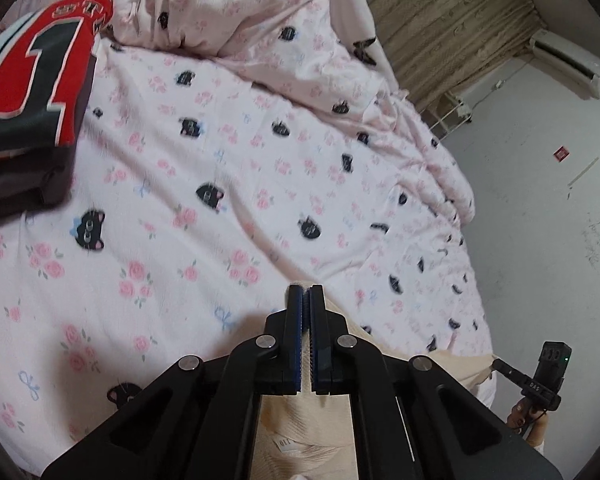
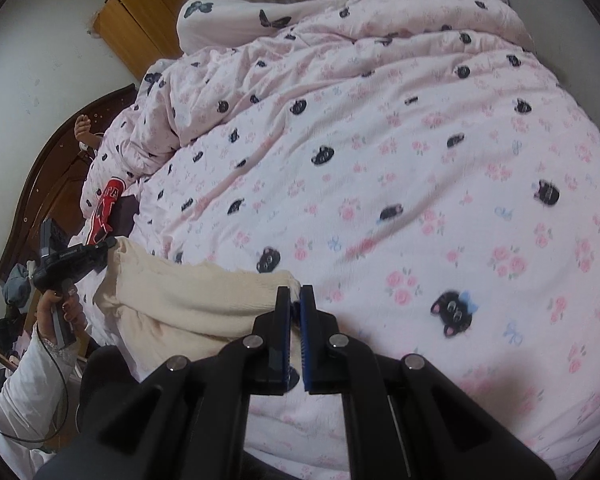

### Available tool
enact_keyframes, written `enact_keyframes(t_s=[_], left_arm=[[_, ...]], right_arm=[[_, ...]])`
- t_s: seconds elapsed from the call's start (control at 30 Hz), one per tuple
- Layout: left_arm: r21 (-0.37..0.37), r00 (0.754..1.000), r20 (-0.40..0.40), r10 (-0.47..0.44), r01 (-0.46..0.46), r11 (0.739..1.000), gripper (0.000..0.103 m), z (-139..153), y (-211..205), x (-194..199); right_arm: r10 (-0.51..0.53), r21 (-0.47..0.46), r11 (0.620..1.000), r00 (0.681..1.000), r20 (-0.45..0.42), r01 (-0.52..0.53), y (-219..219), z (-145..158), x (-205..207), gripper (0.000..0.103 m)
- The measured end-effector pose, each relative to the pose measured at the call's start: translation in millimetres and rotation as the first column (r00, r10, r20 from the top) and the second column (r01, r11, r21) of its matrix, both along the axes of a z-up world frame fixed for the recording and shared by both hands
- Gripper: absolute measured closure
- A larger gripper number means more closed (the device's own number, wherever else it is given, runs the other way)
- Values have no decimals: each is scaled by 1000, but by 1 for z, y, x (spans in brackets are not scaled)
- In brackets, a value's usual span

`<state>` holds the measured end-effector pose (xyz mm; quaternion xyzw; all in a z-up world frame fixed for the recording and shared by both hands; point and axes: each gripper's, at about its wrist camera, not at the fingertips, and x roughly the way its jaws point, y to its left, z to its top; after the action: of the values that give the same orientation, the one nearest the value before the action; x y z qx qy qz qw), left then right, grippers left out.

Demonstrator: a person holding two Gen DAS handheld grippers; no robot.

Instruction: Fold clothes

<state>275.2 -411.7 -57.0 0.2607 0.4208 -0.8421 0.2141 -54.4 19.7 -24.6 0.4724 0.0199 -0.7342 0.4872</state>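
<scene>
A cream knit garment (image 2: 188, 304) hangs stretched between my two grippers above the near edge of the bed. My left gripper (image 1: 305, 292) is shut on one corner of it; the cream cloth (image 1: 300, 420) shows below and between its fingers. My right gripper (image 2: 295, 294) is shut on the other corner. The left gripper (image 2: 112, 245) also shows at the left of the right wrist view, holding the far corner. The right gripper's body (image 1: 548, 368) shows at the lower right of the left wrist view.
The bed has a pink sheet (image 1: 220, 200) with roses and black cats. A bunched quilt (image 1: 260, 20) lies at the far side. A folded red jersey on dark clothes (image 1: 32, 92) sits at the left. A wooden cabinet (image 2: 140, 20) and dark headboard (image 2: 40, 184) stand beyond.
</scene>
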Motion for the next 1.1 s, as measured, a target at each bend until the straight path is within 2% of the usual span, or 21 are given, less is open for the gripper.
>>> enact_keyframes(t_s=[0.23, 0.47, 0.63, 0.77, 1.1], left_arm=[[-25, 998, -41, 38, -39, 999, 101, 20, -20, -4], [-12, 994, -67, 89, -90, 996, 101, 19, -37, -7], [2, 982, -114, 153, -154, 988, 101, 19, -54, -7], [7, 976, -113, 186, -186, 982, 101, 13, -70, -16], [-17, 970, -42, 239, -240, 971, 101, -15, -102, -46]], right_arm=[[-26, -34, 999, 998, -51, 24, -21, 37, -35, 99], [-16, 17, 1000, 996, -86, 17, -57, 42, -60, 99], [-39, 44, 998, 994, -99, 44, -80, 42, -89, 99], [-78, 62, 995, 994, -75, 82, -101, 34, -121, 99], [-123, 164, 979, 992, -19, 124, -167, -18, -173, 99]])
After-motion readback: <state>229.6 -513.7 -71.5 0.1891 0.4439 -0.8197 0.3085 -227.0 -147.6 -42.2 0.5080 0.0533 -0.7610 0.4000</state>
